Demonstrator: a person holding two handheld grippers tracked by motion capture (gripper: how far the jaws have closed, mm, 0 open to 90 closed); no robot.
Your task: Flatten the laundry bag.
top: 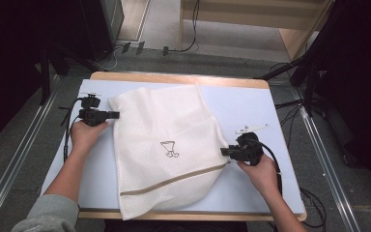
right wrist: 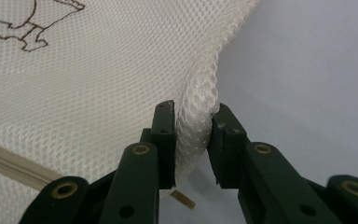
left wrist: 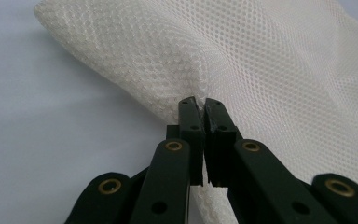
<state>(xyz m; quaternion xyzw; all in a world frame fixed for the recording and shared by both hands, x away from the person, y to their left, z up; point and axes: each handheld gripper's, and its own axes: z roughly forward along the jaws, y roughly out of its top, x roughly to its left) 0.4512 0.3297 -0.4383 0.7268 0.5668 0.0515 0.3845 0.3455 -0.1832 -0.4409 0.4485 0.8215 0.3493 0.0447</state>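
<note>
From the high view, a white mesh bag (top: 166, 145) lies spread across the middle of a pale blue table (top: 251, 108), reaching from near the far edge to the near edge. A beige zip (top: 174, 180) runs slantwise across its lower part, and a small brown drawing (top: 170, 149) sits near its centre. The left gripper (top: 112, 115) meets the bag's upper left edge, held by the left hand (top: 84, 133); the right gripper (top: 224, 152) meets the bag's right edge near the zip's end, held by the right hand (top: 258, 169). A grey sleeve (top: 48, 215) shows at the bottom left corner.

In the left gripper view, the left gripper (left wrist: 204, 105) has its jaws pressed together on a fold of the mesh bag (left wrist: 270, 70), pinching the cloth so that it puckers around the tips (the table (left wrist: 51, 140) lies bare to one side).

In the right gripper view, the right gripper (right wrist: 193, 114) has a rolled edge of the bag (right wrist: 88, 93) between its jaws, and both pads touch the cloth. The zip (right wrist: 9, 164) and part of the brown drawing (right wrist: 25, 32) show on the cloth, with the table (right wrist: 307, 70) beyond.
</note>
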